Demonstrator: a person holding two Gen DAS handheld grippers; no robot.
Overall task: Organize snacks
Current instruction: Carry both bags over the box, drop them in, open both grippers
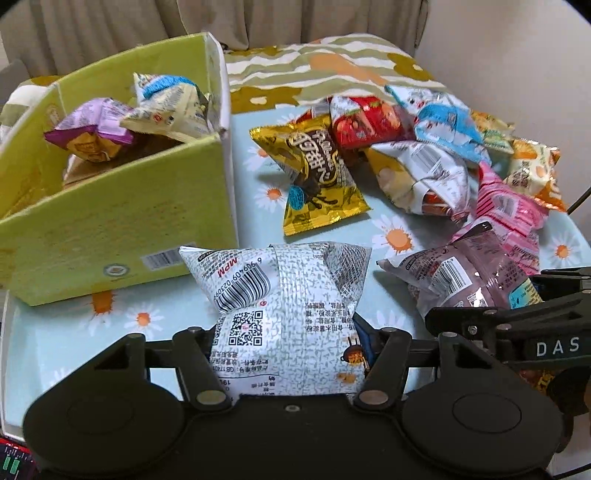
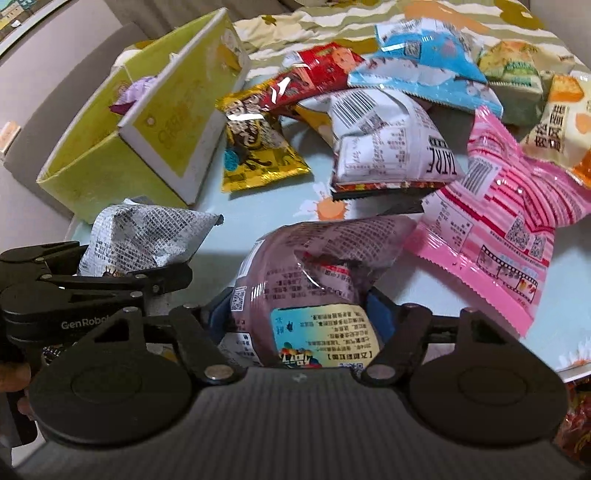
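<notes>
Jaws grip packets; daisy-print table (image 1: pixel 369 295) (curtain (image 1: pixel 110 22) behind).

box (image 1: pixel 122 221) left w/ 2 packs (image 1: pixel 147 114) inside | snack pile (image 1: pixel 424 158) right, on table (image 1: pixel 395 221)

Both wrist views low, close, facing shared box (image 1: pixel 122 221) (image 2: pixel 110 170).

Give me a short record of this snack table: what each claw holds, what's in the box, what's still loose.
left claw: shut on silver snack bag
right claw: shut on mauve snack bag
green box: holds purple packet and cream-and-blue packet
loose on table: gold packet, red packet, pink packet, others piled behind
</notes>
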